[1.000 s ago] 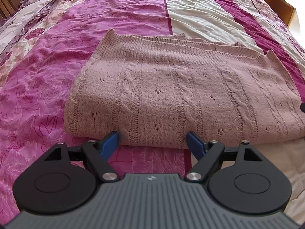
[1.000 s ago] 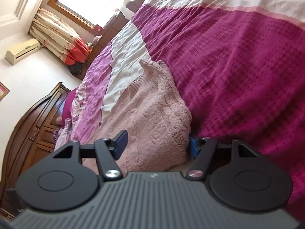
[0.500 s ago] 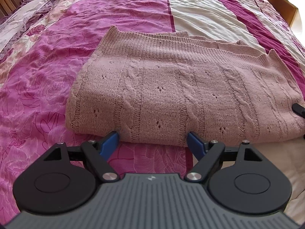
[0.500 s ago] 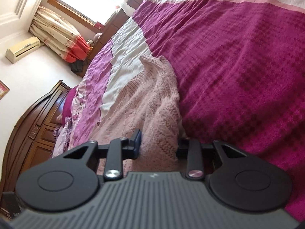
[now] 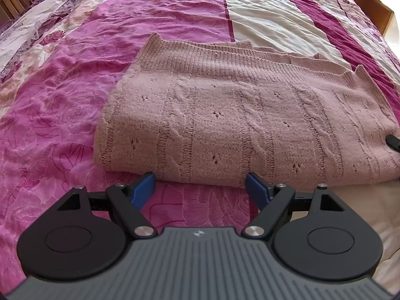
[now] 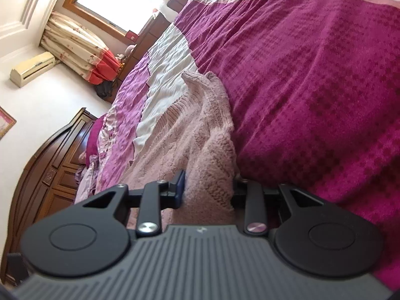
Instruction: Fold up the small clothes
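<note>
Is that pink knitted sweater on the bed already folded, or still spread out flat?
Folded. The sweater lies doubled into a thick rectangle, with stacked ribbed edges at its far side and a rounded fold nearest the left gripper.

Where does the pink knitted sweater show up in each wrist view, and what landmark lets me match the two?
Left wrist: pink knitted sweater fills the centre, folded, just beyond the open left gripper.
Right wrist: sweater runs from lower centre up-left, its edge pinched in the right gripper.
Shared landmark: the cream stripe of the bedspread behind the sweater.
</note>
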### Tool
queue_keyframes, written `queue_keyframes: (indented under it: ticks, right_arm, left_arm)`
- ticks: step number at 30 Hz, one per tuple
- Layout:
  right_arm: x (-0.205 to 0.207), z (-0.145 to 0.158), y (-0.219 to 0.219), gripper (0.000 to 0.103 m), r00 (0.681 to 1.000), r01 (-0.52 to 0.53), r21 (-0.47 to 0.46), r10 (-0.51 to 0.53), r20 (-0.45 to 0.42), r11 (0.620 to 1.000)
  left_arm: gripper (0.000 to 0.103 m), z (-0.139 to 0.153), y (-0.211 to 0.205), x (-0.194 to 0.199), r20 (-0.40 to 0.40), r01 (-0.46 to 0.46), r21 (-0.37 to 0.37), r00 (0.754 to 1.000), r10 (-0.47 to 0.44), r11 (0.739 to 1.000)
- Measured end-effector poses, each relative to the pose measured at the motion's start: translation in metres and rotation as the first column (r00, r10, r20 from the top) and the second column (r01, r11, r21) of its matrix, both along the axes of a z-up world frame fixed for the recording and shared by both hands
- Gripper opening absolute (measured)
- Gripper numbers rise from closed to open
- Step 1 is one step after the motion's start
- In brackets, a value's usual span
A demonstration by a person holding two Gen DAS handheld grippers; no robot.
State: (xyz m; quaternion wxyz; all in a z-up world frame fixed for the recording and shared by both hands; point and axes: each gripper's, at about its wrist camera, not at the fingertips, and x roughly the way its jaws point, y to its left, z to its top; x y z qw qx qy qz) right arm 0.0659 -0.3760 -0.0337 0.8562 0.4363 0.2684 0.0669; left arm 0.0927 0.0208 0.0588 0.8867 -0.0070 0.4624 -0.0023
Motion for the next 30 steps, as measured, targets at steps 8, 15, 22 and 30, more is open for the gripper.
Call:
queue_keyframes:
  ticks: [8,15,22,30]
  right_arm:
    - [-0.005,0.021,0.005,0.023,0.999,0.034,-0.042,-0.033,0.029,0.999]
    - [0.004,0.07,0.032,0.022,0.991,-0.02,-0.196,0.045,0.123,0.98]
    - [0.024,0.106,0.069,0.022,0.977,-0.062,-0.323,0.123,0.173,0.944]
    - [0.041,0.134,0.119,0.021,0.96,-0.107,-0.333,0.184,0.209,0.937]
  left_arm:
    - [0.084,0.018,0.016,-0.007,0.038,-0.008,0.026,0.999,0.007,1.0]
    - [0.084,0.037,0.032,-0.01,0.069,-0.021,0.038,0.997,0.018,0.999]
    - [0.084,0.042,0.048,-0.017,0.07,-0.031,0.043,0.997,0.028,0.999]
    - [0.084,0.048,0.078,-0.016,0.08,-0.071,0.043,0.995,0.067,0.997]
